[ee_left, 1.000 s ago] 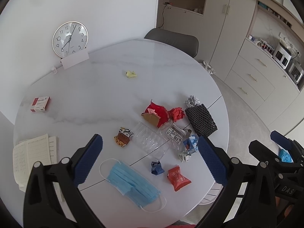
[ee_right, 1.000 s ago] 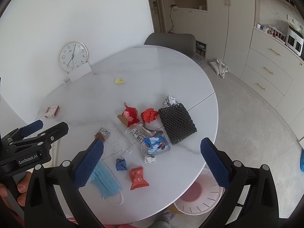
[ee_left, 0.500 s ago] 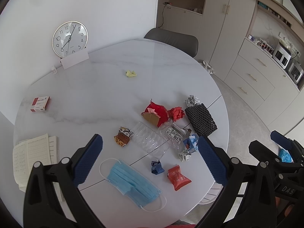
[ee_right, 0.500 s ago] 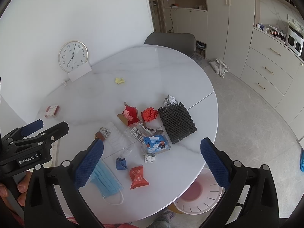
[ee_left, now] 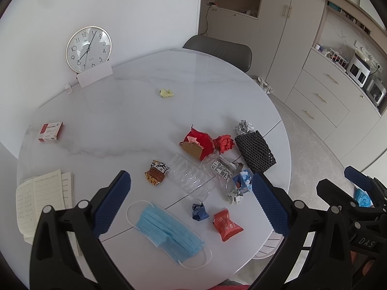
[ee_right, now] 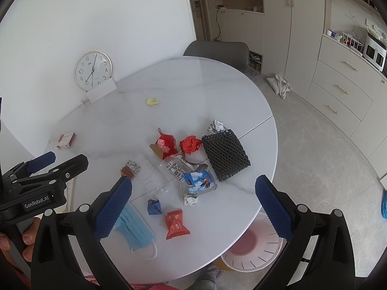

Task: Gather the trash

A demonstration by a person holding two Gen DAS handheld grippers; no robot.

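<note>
Litter lies on the near half of a round white marble table (ee_left: 121,111): a blue face mask (ee_left: 168,235), a red snack wrapper (ee_left: 226,224), a small blue wrapper (ee_left: 200,212), a clear crushed bottle (ee_left: 193,176), a black foam net (ee_left: 255,151), red crumpled paper (ee_left: 225,143) and a yellow scrap (ee_left: 166,93) farther back. My left gripper (ee_left: 191,203) hovers open above the mask and blue wrapper. My right gripper (ee_right: 193,203) is open too, above the blue wrapper (ee_right: 154,207) and red wrapper (ee_right: 175,224). A white bin (ee_right: 251,249) stands on the floor under the table's near right edge.
A wall clock (ee_left: 88,48) leans at the table's back with a white card. A red box (ee_left: 50,131) and open booklets (ee_left: 43,200) lie at the left. A grey chair (ee_left: 217,48) stands behind the table. Cabinets line the right wall.
</note>
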